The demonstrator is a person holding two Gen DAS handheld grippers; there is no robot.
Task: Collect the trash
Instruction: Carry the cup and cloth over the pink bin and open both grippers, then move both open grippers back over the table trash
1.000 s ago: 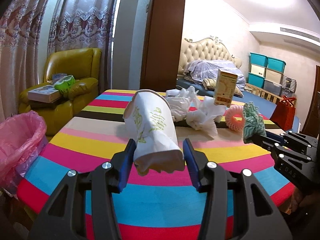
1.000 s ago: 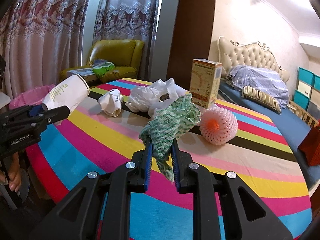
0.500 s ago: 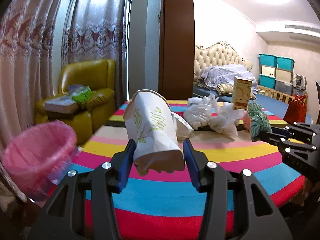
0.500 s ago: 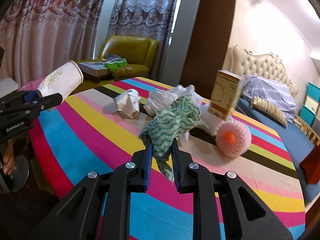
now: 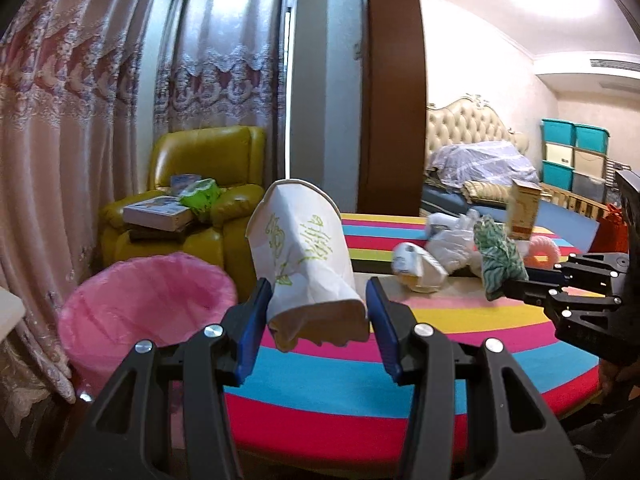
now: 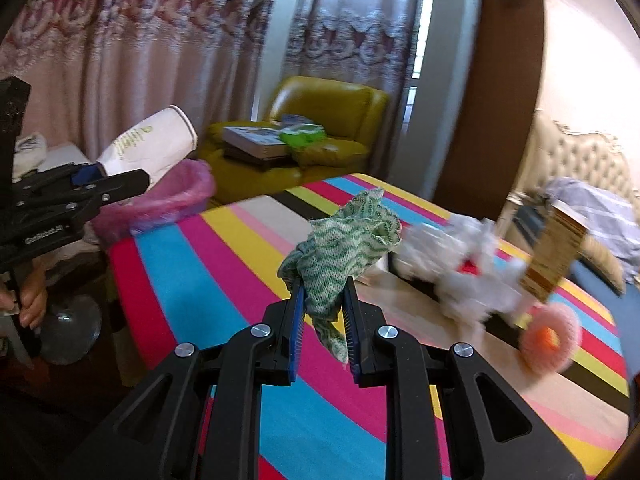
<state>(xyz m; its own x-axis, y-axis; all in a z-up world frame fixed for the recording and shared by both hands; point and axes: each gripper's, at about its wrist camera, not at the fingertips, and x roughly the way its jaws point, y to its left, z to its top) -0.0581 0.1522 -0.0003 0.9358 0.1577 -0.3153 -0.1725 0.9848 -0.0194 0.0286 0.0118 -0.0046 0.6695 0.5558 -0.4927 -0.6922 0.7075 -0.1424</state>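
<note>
Striped table [image 5: 460, 332] by pink bin [image 5: 144, 312]; jaws pinching crushed cup [image 5: 308, 256], green cloth [image 6: 344, 248].

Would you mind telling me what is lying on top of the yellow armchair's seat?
On the yellow armchair lie a flat book or box stacked on something darker, a green packet and a blue-white item behind it. Whatever lies beneath that stack is covered.
</note>
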